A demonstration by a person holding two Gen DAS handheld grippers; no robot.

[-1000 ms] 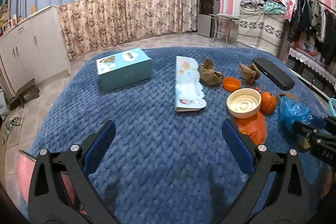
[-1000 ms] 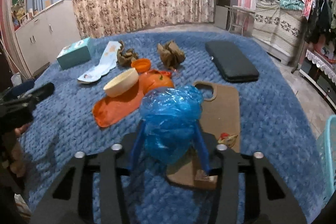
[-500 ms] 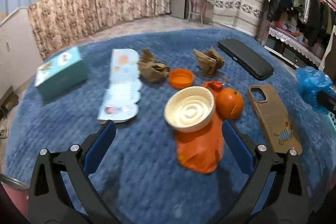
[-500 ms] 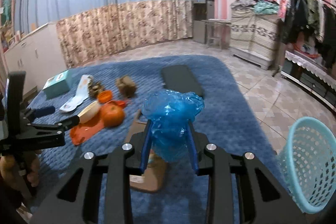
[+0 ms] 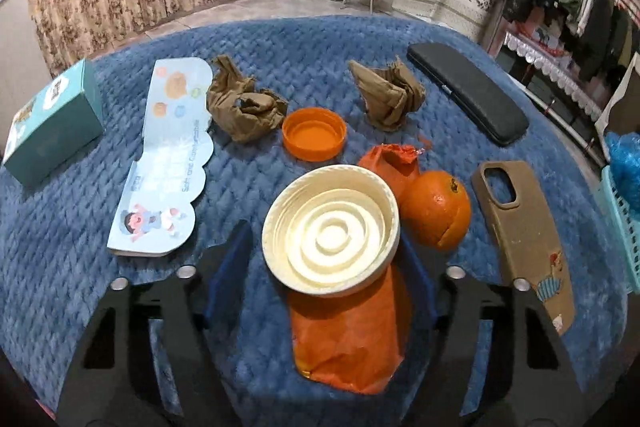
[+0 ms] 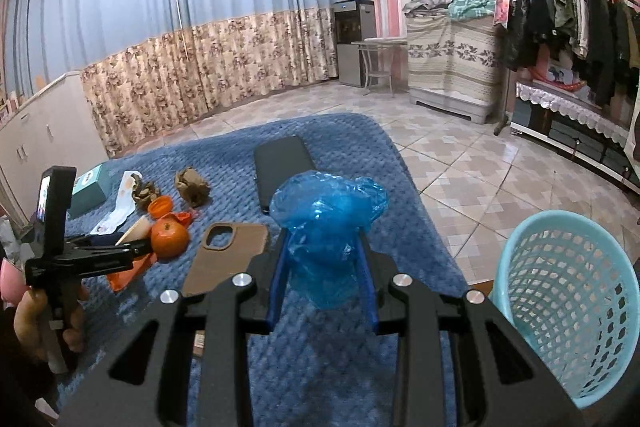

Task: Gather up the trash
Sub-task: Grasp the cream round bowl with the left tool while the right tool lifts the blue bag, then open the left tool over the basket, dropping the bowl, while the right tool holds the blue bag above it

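The left gripper (image 5: 326, 259) has come in over the cream lid (image 5: 331, 230), which earlier lay well ahead; its jaws, wide a second ago, are closing with the lid and orange wrapper (image 5: 346, 339) between them. The lid hides the right jaw's pad, so contact is unclear. The right gripper (image 6: 323, 277) stays clamped on the blue bag (image 6: 326, 227), now beside the basket (image 6: 568, 311), whose far side is cut off.

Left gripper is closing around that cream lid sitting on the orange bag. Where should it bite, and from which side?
Grip the cream lid across its raised rim, one finger on each side, coming from above and the near edge. It lies open side up and tilted on the orange bag, so the rim wall is the only graspable part. The left gripper is closing around it; the orange crowds the right side.
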